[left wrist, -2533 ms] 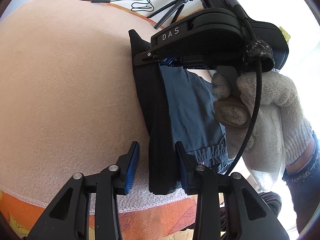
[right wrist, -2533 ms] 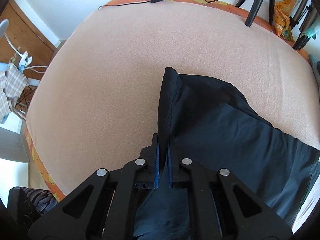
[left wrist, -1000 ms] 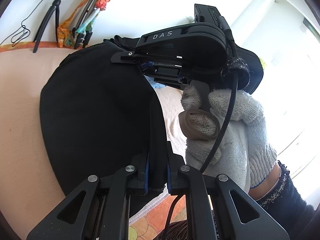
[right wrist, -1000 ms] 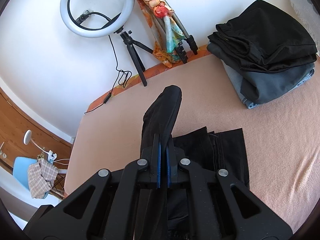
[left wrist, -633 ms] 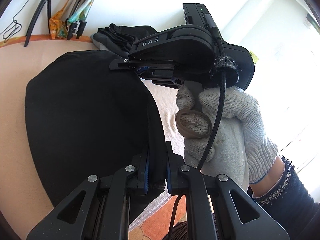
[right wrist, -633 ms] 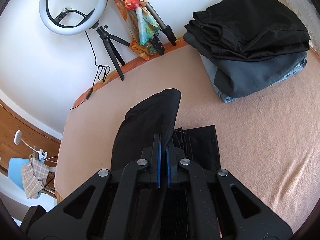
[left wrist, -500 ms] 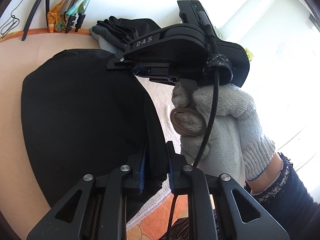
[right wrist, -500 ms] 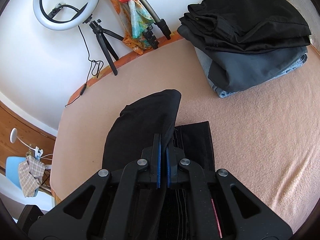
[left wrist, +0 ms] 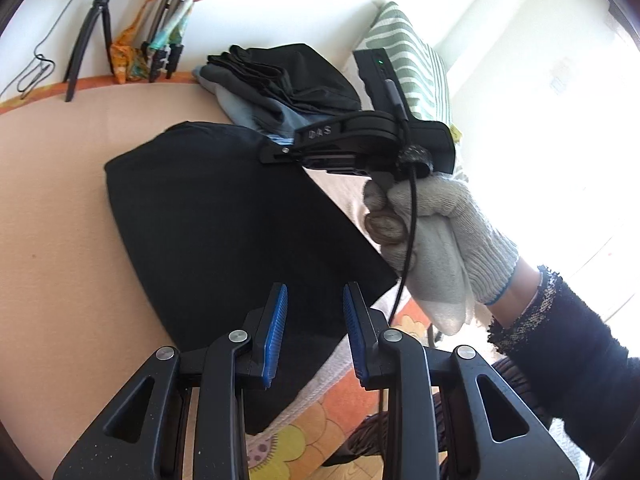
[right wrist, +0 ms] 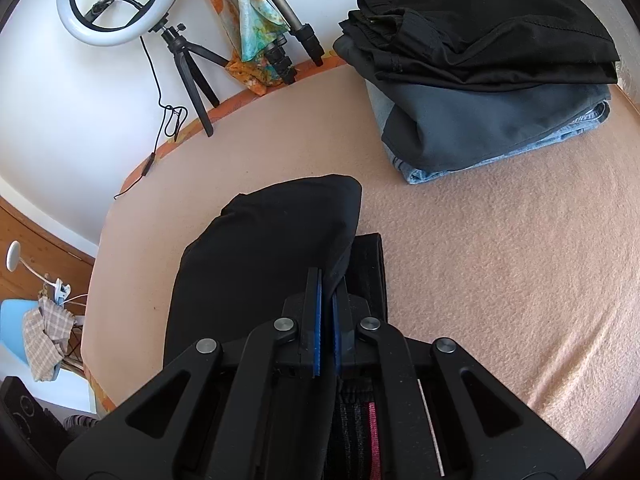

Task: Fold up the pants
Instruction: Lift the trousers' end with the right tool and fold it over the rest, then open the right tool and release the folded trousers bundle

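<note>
The black pants (left wrist: 224, 216) lie folded over on the peach blanket (left wrist: 52, 208). My left gripper (left wrist: 314, 320) is open, its blue pads apart just above the near edge of the pants, holding nothing. My right gripper (right wrist: 326, 312) is shut on the far edge of the pants (right wrist: 264, 256), with black cloth pinched between its pads. It also shows in the left wrist view (left wrist: 280, 154), held by a white-gloved hand (left wrist: 432, 224), at the pants' far right corner. A lower layer of the pants (right wrist: 368, 264) lies flat under the lifted fold.
A stack of folded dark and grey pants (right wrist: 480, 64) sits at the far right of the bed. A ring light on a tripod (right wrist: 120, 4) and folded tripods (right wrist: 272, 32) stand by the wall. A striped cushion (left wrist: 408, 64) lies behind the stack. The bed edge (left wrist: 320, 412) is close.
My left gripper has opened and let go of the pants edge. The folded layer has dropped flatter onto the blanket, and my right gripper has moved lower with its edge.
</note>
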`<state>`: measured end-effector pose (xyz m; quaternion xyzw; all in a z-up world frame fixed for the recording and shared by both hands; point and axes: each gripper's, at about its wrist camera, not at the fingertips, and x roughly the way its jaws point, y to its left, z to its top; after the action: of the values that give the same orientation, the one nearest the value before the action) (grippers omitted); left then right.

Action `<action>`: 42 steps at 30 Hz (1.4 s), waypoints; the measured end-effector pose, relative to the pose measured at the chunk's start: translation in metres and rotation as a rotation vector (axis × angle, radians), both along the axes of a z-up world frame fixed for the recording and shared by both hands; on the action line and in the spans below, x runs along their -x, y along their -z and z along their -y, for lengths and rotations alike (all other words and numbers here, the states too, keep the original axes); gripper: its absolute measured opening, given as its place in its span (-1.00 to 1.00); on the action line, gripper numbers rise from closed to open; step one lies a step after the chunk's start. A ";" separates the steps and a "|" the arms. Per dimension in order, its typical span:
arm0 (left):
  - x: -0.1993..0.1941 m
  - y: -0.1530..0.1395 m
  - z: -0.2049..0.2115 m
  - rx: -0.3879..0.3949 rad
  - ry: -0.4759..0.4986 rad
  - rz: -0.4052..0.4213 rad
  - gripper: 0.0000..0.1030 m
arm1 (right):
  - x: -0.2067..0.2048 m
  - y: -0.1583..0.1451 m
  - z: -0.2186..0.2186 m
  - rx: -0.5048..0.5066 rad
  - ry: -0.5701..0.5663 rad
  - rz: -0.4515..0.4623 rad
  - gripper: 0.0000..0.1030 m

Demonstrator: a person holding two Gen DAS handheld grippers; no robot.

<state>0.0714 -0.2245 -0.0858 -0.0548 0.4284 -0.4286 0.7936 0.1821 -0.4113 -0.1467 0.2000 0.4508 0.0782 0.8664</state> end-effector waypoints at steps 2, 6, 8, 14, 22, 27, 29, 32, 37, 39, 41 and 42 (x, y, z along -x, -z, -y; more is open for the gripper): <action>0.001 0.000 -0.008 -0.005 -0.029 -0.005 -0.48 | -0.003 0.001 -0.004 0.026 -0.020 0.006 -0.91; 0.002 0.003 -0.012 -0.031 -0.065 0.008 -0.48 | -0.011 0.004 -0.014 0.053 -0.061 0.015 -0.91; 0.009 0.002 -0.013 -0.051 -0.069 0.019 -0.48 | -0.016 0.006 -0.018 0.068 -0.075 0.009 -0.91; 0.011 0.006 -0.013 -0.099 -0.083 0.036 -0.48 | -0.015 0.008 -0.023 0.142 -0.100 0.006 -0.90; -0.003 0.011 -0.012 -0.147 -0.123 0.054 -0.48 | -0.009 0.003 -0.027 0.253 -0.094 0.003 -0.64; -0.002 0.011 -0.017 -0.160 -0.139 0.055 -0.48 | -0.001 -0.004 -0.019 0.245 -0.075 0.007 -0.40; -0.003 0.010 -0.018 -0.160 -0.143 0.060 -0.47 | 0.006 -0.008 -0.016 0.232 -0.070 0.015 -0.05; -0.004 0.011 -0.022 -0.149 -0.153 0.053 -0.30 | 0.018 -0.013 -0.015 0.202 -0.076 0.017 0.14; -0.014 0.014 -0.035 -0.115 -0.177 0.001 -0.18 | 0.033 -0.014 -0.013 0.146 -0.090 0.015 0.36; -0.020 0.016 -0.042 -0.095 -0.195 -0.030 -0.10 | 0.035 -0.010 -0.010 0.105 -0.100 0.001 0.40; -0.026 0.020 -0.047 -0.075 -0.206 -0.069 -0.10 | 0.036 -0.003 -0.007 0.064 -0.109 -0.026 0.41; -0.029 0.022 -0.050 -0.063 -0.211 -0.089 -0.10 | 0.036 0.000 -0.006 0.051 -0.113 -0.038 0.42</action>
<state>0.1003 -0.1749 -0.1076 -0.0937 0.4683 -0.3263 0.8157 0.1456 -0.4057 -0.1470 0.1536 0.4797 0.1116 0.8566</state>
